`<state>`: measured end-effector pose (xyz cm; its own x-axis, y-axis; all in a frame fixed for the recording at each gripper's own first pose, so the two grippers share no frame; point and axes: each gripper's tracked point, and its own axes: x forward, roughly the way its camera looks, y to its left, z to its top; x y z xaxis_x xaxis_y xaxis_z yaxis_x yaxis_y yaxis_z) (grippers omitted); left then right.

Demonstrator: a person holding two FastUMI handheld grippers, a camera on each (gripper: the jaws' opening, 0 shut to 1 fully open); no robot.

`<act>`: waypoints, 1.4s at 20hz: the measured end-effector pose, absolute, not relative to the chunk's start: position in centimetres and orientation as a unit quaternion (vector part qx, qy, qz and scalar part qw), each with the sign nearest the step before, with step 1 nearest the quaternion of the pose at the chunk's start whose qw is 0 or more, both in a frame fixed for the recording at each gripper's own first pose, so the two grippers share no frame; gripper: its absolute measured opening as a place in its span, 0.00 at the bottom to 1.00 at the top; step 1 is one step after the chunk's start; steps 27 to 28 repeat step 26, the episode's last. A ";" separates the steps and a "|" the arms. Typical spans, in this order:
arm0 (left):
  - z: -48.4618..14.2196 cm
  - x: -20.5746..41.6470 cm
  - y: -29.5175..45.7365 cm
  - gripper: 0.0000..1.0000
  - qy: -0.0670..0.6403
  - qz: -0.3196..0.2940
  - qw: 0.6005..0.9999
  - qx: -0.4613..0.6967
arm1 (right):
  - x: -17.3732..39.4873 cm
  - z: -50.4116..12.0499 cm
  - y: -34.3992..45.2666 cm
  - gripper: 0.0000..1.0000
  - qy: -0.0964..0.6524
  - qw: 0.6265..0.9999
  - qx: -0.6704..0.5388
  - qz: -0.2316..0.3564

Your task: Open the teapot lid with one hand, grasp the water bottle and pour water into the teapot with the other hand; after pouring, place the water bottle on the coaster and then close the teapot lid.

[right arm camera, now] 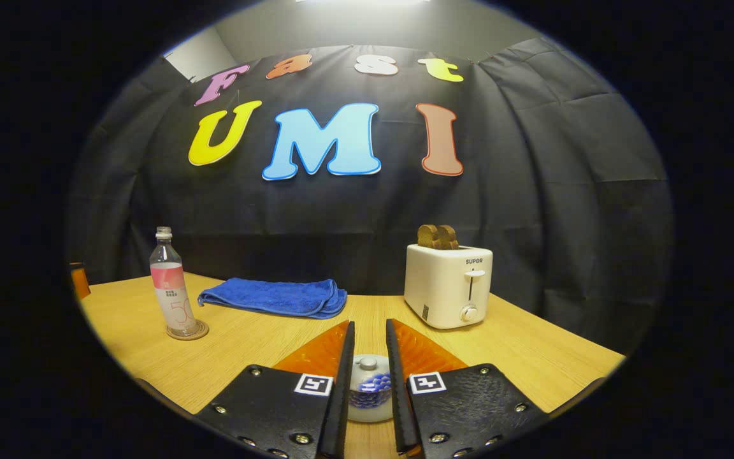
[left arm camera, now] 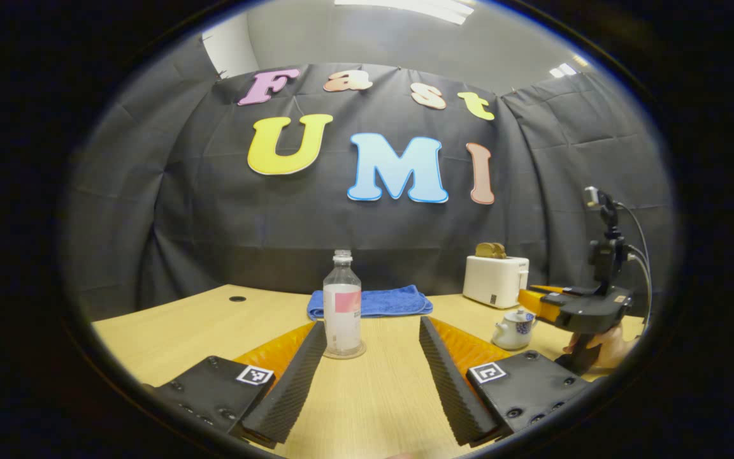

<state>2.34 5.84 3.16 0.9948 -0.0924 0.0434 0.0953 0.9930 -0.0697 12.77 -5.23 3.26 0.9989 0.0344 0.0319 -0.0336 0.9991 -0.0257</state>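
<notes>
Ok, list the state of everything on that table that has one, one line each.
Bottle: upright on the coaster, cap off, almost empty.
Teapot: upright, lid on.
Toaster: bread sticking out of the slots.
Towel: folded, lying flat.
Left tongs: open, empty, aimed at the bottle.
Right tongs: narrowly open either side of the teapot lid; contact unclear.

one water bottle, one teapot, one toaster, one towel

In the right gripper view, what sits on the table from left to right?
Bottle on its coaster → blue towel → teapot between the jaws → toaster.
</notes>
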 end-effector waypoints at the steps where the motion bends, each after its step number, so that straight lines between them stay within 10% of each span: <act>1: 3.2 2.3 5.8 1.00 -0.023 -0.047 0.998 -0.036 | 11.6 3.6 -5.0 0.29 -0.015 1.000 -0.009 0.020; 4: 3.3 2.3 5.3 1.00 -0.032 -0.039 0.998 -0.030 | 6.9 3.3 -3.4 0.39 0.001 0.999 0.006 0.034; 7: 4.6 1.0 2.9 1.00 -0.045 -0.034 0.998 -0.024 | 3.0 3.0 -1.3 0.74 0.001 0.999 0.002 0.047; 28: -0.5 1.5 -1.4 1.00 -0.008 -0.028 1.000 0.000 | 0.1 0.0 0.3 0.81 0.001 1.000 0.006 0.014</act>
